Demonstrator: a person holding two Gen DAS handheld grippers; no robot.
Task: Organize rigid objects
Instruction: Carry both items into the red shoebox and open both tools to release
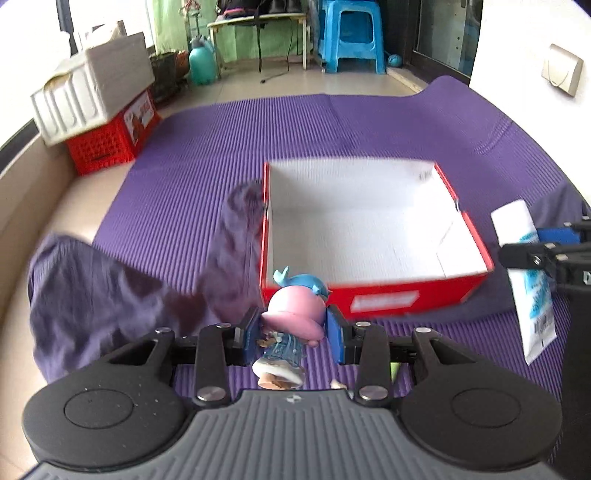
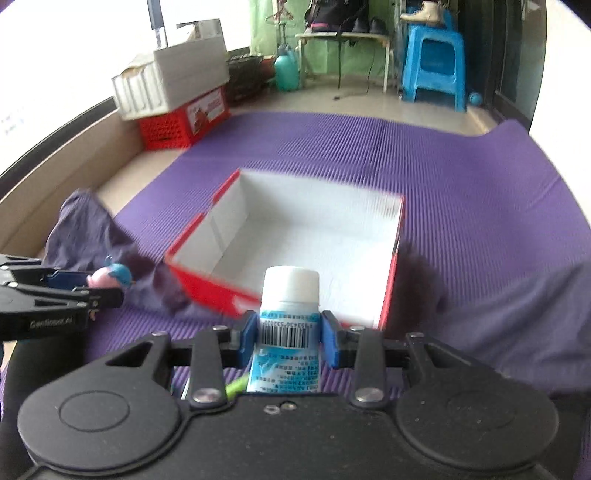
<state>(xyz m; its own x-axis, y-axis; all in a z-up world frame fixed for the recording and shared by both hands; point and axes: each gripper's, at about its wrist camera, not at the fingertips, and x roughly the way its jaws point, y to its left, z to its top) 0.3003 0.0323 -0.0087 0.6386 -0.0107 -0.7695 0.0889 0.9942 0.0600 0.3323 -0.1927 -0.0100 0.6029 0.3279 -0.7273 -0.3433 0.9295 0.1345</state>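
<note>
I am working over a ribbed purple mat [image 1: 207, 155] on a tiled floor, with a blue stool [image 1: 349, 33] and a red crate [image 1: 110, 136] at the far side of the room.

From the left wrist camera, the left gripper [image 1: 291, 332] is clamped on a small figurine [image 1: 291, 317] with a pink head and blue cap, its blue pads pressing either side of the head while the body hangs toward me. Just beyond it sits the empty red box [image 1: 373, 295], white inside, and a dark purple cloth [image 1: 110, 295] lies crumpled to the left. I judge the figurine hard, light and smooth. The round head could slip, so a hold lower on the body might be steadier. Its thin parts look breakable.

From the right wrist camera, the right gripper [image 2: 288, 336] is closed on a white and blue tube [image 2: 288, 325], pads at the barcoded shoulder just below the cap, which points away toward the box [image 2: 210, 284]. The tube looks light and somewhat squashy further down. The stiff shoulder is the sensible place to hold it. The left gripper [image 2: 92, 291] with its figurine [image 2: 110, 277] shows at the left edge.
</note>
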